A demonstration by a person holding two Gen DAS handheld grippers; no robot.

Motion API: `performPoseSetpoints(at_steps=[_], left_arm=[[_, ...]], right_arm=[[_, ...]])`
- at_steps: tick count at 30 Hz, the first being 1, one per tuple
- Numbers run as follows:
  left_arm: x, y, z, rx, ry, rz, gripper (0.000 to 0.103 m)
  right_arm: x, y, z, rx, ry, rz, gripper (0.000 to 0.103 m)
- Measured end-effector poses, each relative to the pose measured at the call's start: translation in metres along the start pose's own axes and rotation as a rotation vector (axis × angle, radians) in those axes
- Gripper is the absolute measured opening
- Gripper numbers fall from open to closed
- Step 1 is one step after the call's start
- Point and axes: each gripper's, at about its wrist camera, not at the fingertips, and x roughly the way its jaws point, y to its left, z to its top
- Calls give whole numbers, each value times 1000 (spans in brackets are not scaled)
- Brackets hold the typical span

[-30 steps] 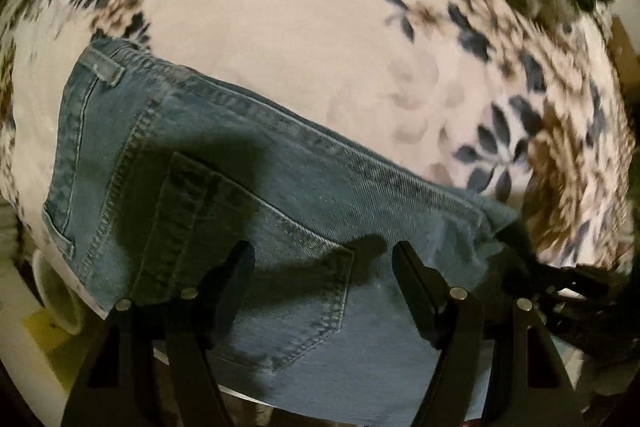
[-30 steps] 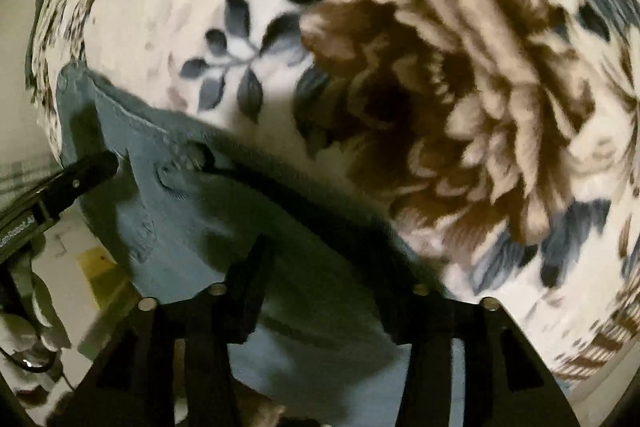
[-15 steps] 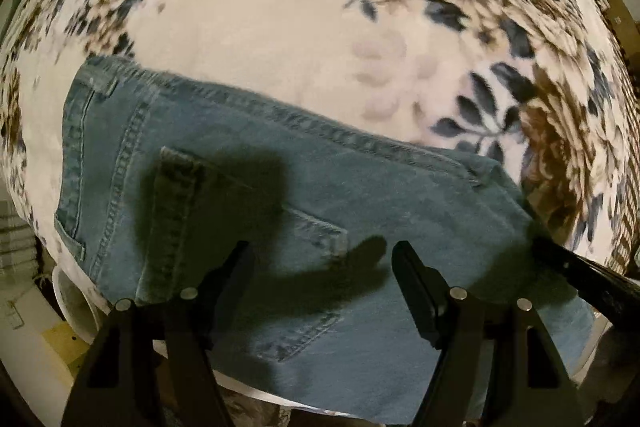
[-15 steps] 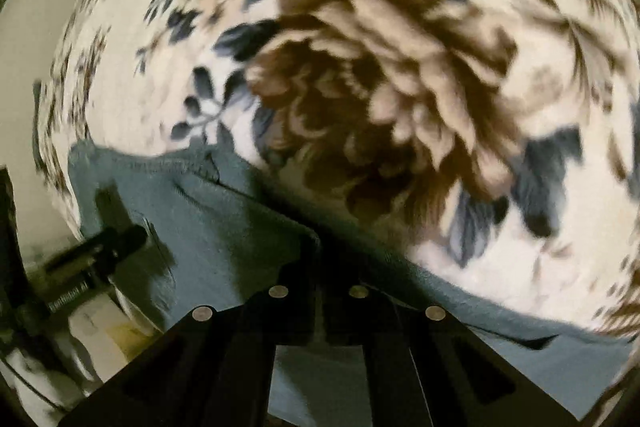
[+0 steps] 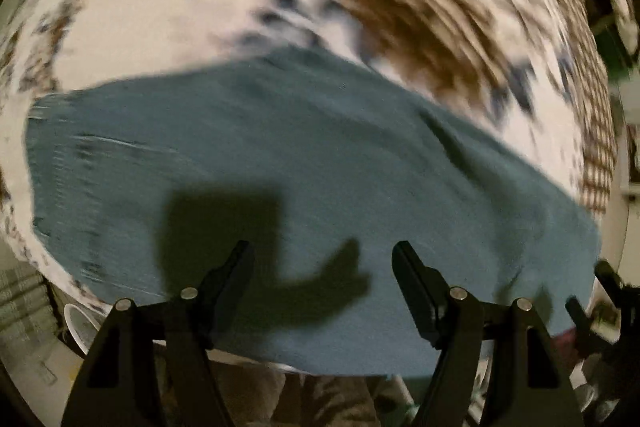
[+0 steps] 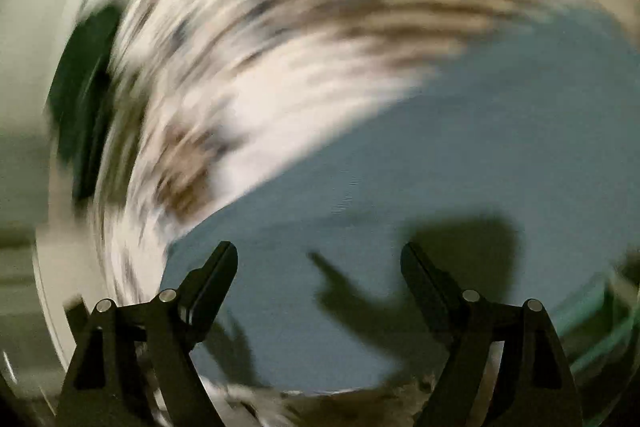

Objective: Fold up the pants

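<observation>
Holding both grippers over the jeans (image 5: 304, 155), you are keeping each one spread wide with nothing between its fingers. Your left gripper (image 5: 322, 259) is hovering above the near part of the denim, its two black fingers (image 5: 416, 283) standing well apart and casting a dark shadow (image 5: 256, 251) onto the cloth below. Your right gripper (image 6: 318, 259) is also gaping, its fingers (image 6: 212, 279) parted over the blue fabric (image 6: 440, 163), and it is gripping nothing.

The jeans are lying spread across the blanket (image 5: 168, 15), a cream cover with brown and dark floral print. In the left wrist view the denim is filling the middle and lower part of the frame, reaching close to the near edge of the bed. In the right wrist view it is covering the lower right, with the blanket (image 6: 304, 39) showing above and to the left.

Both views are heavily smeared with blur, so seams, pockets and folds are not readable, and you cannot tell how many layers the jeans are lying in.
</observation>
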Motion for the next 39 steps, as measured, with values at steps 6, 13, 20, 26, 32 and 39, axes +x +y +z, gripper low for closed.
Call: performPoseSetpoints(at_steps=[6,13,20,26,32,39], left_arm=[[49,-84,-13,115,41,11,69],[74,-121,-10,136,35,75,85],[85,-116,-10,73,46,38,103],[91,-130,-17,53,17,53,103],[88,-124,-29,46,10,53,103],[88,-100,-13,40,19,52,103]], right_arm=[[-57,-190,-8,449,-212,-21,86],[-45,-252,17,481,-317,204,56],[-41,-243,42,426,-382,338,52],[-25,-266,54,451,-361,456,53],[-35,-244,65,335,-394,519,13],[4,-263,69,425,-309,508,30]])
